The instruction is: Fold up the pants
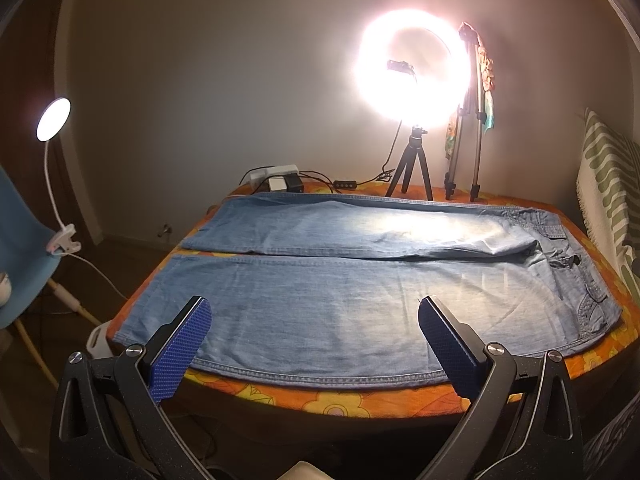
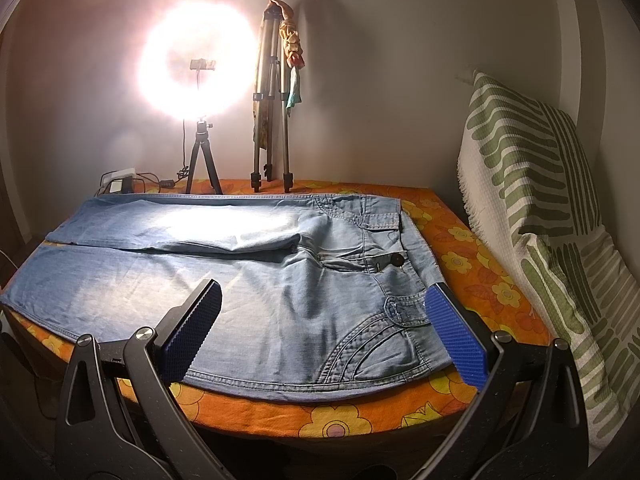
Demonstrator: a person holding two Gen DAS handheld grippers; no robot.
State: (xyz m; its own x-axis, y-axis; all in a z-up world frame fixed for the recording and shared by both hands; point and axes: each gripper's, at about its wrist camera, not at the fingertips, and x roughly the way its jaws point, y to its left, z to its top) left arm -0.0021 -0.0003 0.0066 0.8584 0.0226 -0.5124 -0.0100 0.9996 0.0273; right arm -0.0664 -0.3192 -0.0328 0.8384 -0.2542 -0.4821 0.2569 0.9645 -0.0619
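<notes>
We see the pants (image 1: 340, 280) flat on the table (image 1: 360, 400), long axis left-right, waist right. Our left gripper (image 1: 316, 344) nears the leg, right gripper (image 2: 324, 332) the waist; both gape wide, empty.

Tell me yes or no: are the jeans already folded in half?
No, the jeans lie spread flat, both legs side by side on the floral tablecloth.

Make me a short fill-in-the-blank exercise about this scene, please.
1. The jeans lie flat on a cloth printed with ____.
2. Both the left gripper and the right gripper are ____.
3. The ring light stands on a small ____.
4. The waistband lies toward the ____ gripper.

Missing words: flowers; open; tripod; right
</notes>
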